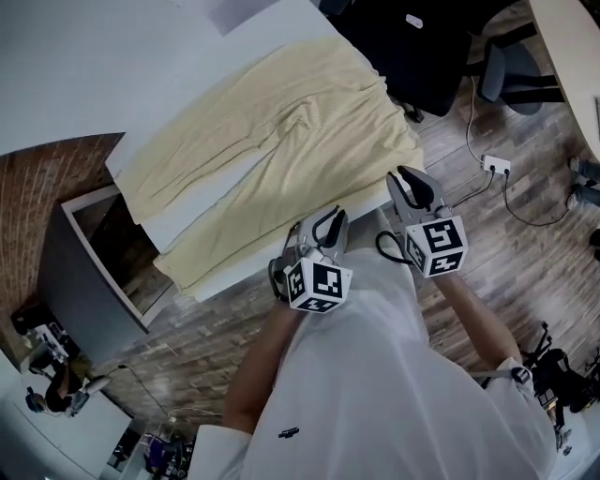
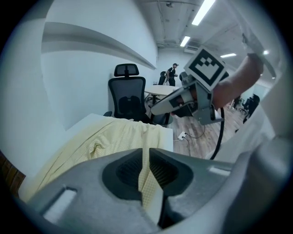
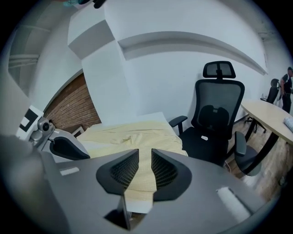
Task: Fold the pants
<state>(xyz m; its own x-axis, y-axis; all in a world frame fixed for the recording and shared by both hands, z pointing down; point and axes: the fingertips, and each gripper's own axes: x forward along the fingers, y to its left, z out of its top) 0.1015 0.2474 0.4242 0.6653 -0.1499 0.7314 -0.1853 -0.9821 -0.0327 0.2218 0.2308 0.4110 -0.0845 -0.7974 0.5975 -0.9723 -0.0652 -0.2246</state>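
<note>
Pants [image 1: 272, 141], pale yellow cloth, at eleven o'clock; grey left gripper [image 1: 323, 225] and right gripper [image 1: 412, 186] barely parted, empty; slim gaps may bunch cloth.

Pants [image 1: 281, 122] edge behind left gripper [image 1: 325, 228]

Setting: open-plan office. Evidence: black mesh office chair [image 3: 219, 114] with headrest beside white surface [image 1: 187, 230]; second pale desk [image 3: 270, 121] with swivel chair [image 1: 511, 70] drawn up; wood-plank floor [image 1: 506, 244] carrying power strip [image 1: 495, 166] and trailing cables; ceiling strip lights [image 2: 203, 11]; brick-faced wall [image 3: 73, 107]; people [image 2: 173, 73] standing in far background.
</note>
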